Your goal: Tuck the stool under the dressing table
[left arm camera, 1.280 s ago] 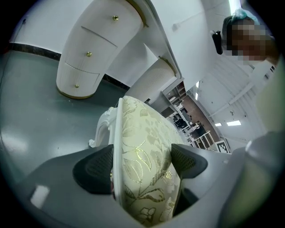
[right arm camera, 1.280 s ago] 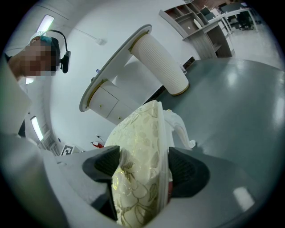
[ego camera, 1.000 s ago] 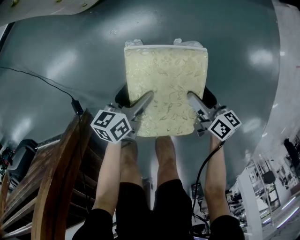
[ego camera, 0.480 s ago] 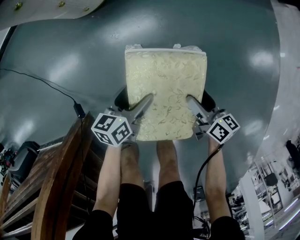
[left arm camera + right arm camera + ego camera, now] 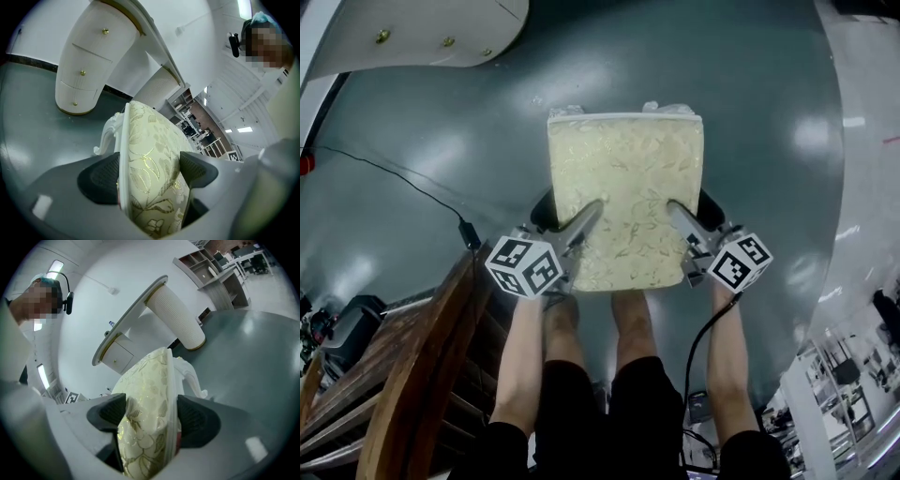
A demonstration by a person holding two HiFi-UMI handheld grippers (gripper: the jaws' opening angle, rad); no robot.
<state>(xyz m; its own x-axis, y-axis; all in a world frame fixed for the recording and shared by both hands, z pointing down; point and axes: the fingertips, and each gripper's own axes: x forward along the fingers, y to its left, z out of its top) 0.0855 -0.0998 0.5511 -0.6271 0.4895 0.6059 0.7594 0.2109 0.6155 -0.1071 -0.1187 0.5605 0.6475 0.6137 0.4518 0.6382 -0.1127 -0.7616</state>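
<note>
Head view: stool (image 5: 625, 202) sits between the grippers, its long axis running forward from them. Left gripper (image 5: 584, 217) and right gripper (image 5: 678, 216) each clamp a near seat edge. Cushion is soft; frame is probably rigid and fairly heavy, so grip the edges. Dressing table (image 5: 412, 33) stands ahead-left.

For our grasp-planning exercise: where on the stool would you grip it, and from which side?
Grip the stool by its padded seat, near edge, one gripper per side, from the person's side. The flat cushion fits between jaws, as the left gripper and right gripper show, and the dressing table lies ahead.
</note>
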